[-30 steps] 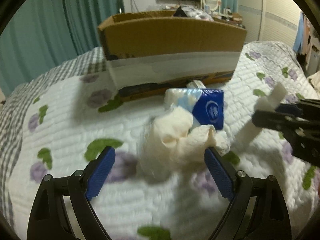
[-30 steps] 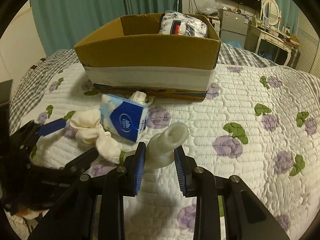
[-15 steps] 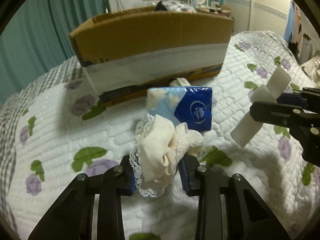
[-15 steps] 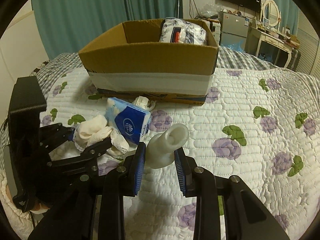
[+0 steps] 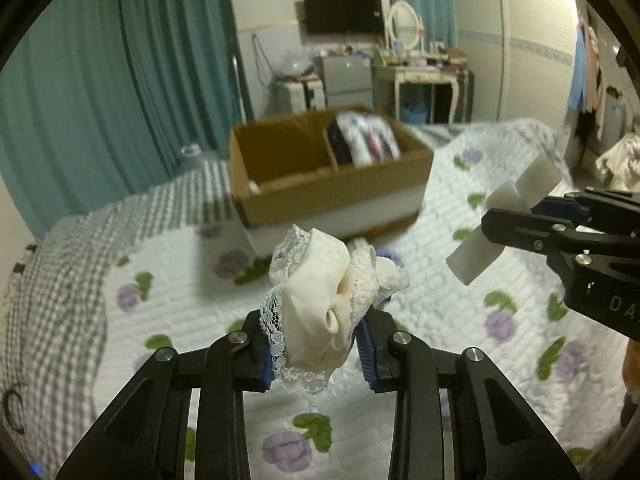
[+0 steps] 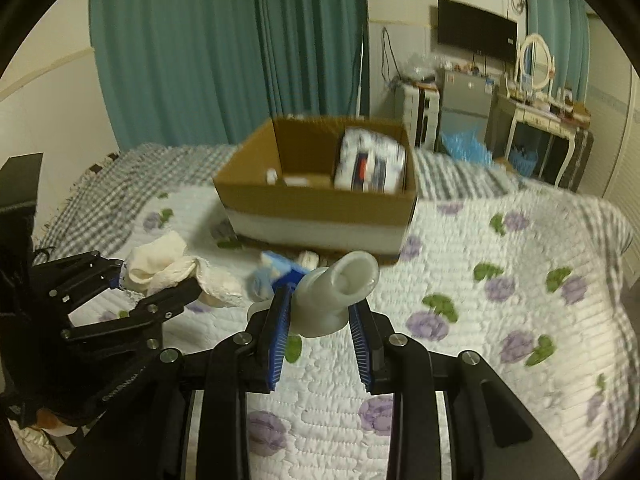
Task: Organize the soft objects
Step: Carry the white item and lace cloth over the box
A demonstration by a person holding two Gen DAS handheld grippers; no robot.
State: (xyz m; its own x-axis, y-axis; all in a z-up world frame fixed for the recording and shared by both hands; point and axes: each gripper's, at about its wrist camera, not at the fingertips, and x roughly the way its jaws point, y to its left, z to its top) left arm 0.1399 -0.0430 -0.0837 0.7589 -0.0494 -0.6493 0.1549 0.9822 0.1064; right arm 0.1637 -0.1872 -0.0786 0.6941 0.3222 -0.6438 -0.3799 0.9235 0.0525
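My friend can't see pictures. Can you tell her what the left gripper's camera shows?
The left gripper pinches a cream lacy cloth above a flowery quilt. Behind sits an open cardboard box; at right, the right gripper holds a white soft piece.

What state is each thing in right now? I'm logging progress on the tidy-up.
left gripper: shut on the lace-trimmed cloth, lifted off the quilt.
lace-trimmed cloth: bunched, held between the pads.
right gripper: shut on the white soft tube.
white soft tube: held, open end tilted towards the box.
cardboard box: open-topped, on the bed, already holding a patterned package.
blue tissue pack: lying on the quilt before the box.
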